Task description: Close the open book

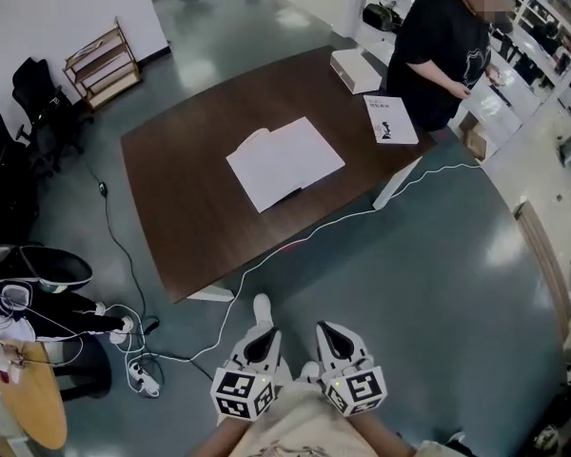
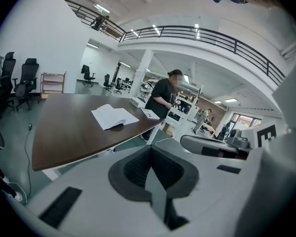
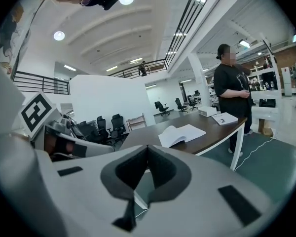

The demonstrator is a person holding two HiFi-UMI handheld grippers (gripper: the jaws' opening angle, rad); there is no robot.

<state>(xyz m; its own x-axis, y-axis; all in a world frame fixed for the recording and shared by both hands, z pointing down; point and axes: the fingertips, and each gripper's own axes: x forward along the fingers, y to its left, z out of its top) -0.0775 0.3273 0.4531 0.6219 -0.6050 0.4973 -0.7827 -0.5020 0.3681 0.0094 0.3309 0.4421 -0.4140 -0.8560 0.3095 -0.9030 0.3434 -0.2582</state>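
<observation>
An open book point(image 1: 285, 163) with white pages lies flat in the middle of the dark brown table point(image 1: 181, 227). It also shows far ahead in the left gripper view as the open book point(image 2: 113, 116) and in the right gripper view as the open book point(image 3: 187, 134). My left gripper point(image 1: 261, 306) and right gripper point(image 1: 324, 329) hang side by side at the bottom of the head view, well short of the table's near edge. Both are shut with nothing between their jaws. In their own views the left gripper point(image 2: 150, 148) and the right gripper point(image 3: 147, 147) show closed tips.
A person point(image 1: 443, 46) in black stands at the table's far right corner. Near them lie a closed booklet point(image 1: 390, 119) and a white box point(image 1: 355, 70). A white cable point(image 1: 295, 246) runs over the floor before the table. Office chairs point(image 1: 29, 112) and a wooden rack point(image 1: 102, 63) stand at the left.
</observation>
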